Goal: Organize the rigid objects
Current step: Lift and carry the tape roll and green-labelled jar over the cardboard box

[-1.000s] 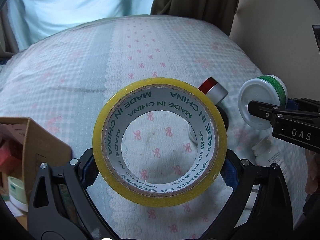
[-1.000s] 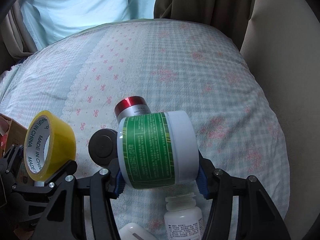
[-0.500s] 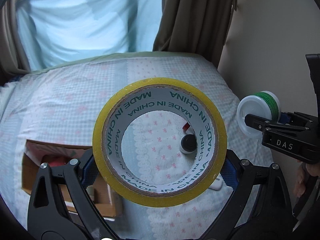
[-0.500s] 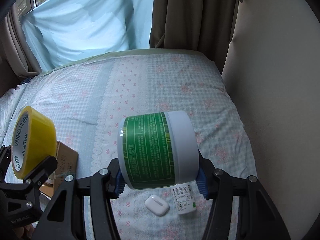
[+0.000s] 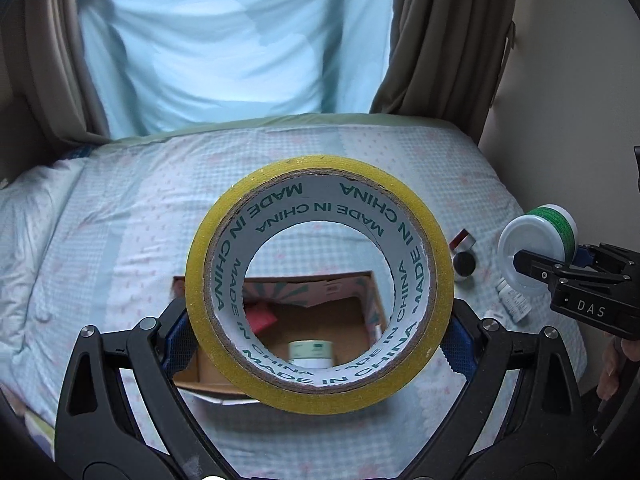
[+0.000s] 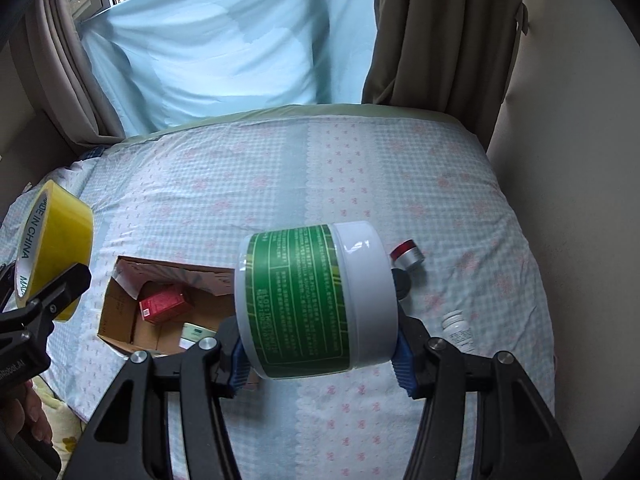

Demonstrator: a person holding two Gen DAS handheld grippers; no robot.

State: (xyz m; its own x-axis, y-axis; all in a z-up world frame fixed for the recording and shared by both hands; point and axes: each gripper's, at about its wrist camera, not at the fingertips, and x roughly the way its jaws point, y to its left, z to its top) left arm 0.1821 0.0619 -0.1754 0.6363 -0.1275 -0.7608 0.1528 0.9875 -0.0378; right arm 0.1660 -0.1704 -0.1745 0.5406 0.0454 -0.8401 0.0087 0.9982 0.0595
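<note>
Box [image 5: 376,296] now sliding under me; I'm clamping tape [image 5: 320,336] left, jar [image 6: 316,304] right; box contents partly hidden.

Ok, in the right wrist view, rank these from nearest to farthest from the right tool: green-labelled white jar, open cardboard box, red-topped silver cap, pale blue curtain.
1. Green-labelled white jar: clamped in the right tool itself.
2. Open cardboard box: on the bed, to the left.
3. Red-topped silver cap: on the bed, right of the jar; too close to call against the box.
4. Pale blue curtain: behind the bed.
</note>
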